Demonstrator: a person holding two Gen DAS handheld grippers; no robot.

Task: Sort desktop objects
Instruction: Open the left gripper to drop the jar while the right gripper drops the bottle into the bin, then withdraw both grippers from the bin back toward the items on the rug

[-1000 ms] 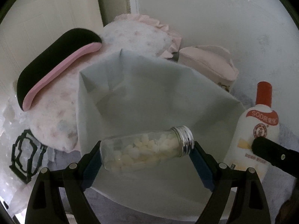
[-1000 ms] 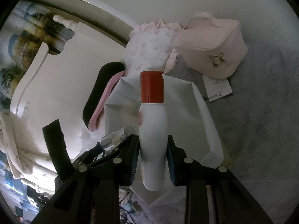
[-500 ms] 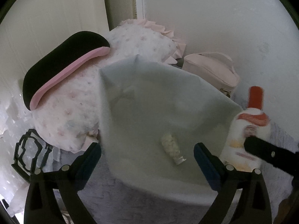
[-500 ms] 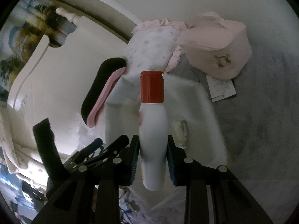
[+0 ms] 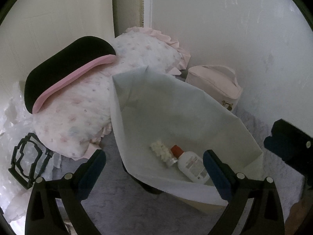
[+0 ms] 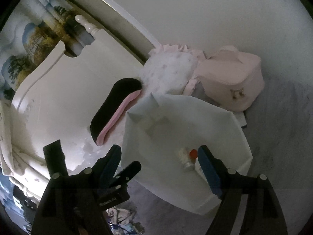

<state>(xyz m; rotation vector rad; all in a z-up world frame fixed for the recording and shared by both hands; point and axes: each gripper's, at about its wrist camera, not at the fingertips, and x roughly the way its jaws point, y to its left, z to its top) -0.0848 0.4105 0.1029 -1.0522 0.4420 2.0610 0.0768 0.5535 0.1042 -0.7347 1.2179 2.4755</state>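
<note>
Left gripper and right gripper both gape wide, holding nothing. Beyond and below their jaws, the lotion bottle and pill jar lie touching inside the white bag, with a pillow behind.

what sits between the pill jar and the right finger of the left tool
The white lotion bottle with the red cap lies there, on its side inside the pale bag, touching the pill jar. The left wrist view shows it; the left tool is open.
</note>
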